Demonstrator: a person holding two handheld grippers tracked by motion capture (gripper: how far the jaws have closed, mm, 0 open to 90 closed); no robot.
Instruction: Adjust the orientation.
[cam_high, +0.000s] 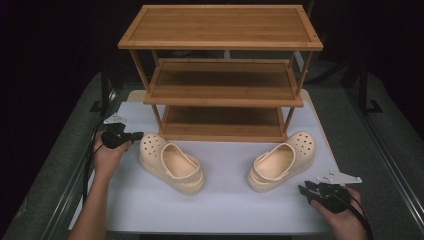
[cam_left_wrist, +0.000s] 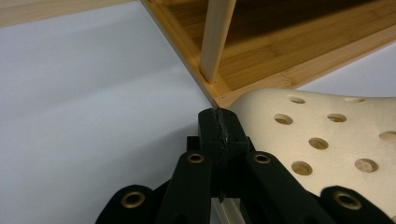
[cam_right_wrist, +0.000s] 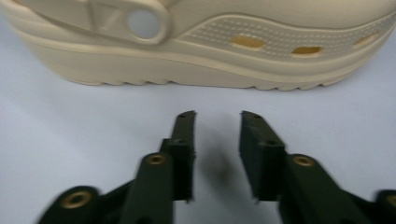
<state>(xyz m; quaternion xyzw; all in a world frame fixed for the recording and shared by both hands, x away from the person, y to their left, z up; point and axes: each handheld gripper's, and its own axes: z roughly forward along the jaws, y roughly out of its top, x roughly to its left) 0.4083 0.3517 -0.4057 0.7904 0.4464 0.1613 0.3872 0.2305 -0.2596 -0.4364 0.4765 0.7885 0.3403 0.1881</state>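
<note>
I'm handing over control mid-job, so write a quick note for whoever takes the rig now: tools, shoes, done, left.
Left tool: jaws shut, empty, tip beside the toe of the left cream perforated foam clog, close to the corner of the three-tier bamboo shoe rack.
Right tool: jaws open, empty, pointing at the side of the right cream perforated foam clog, not touching it.
Both clogs sit on the white table mat in front of the rack.
Done: nothing shelved yet; all tiers look bare.
Left: probably grasp each clog and put it on the rack.
</note>
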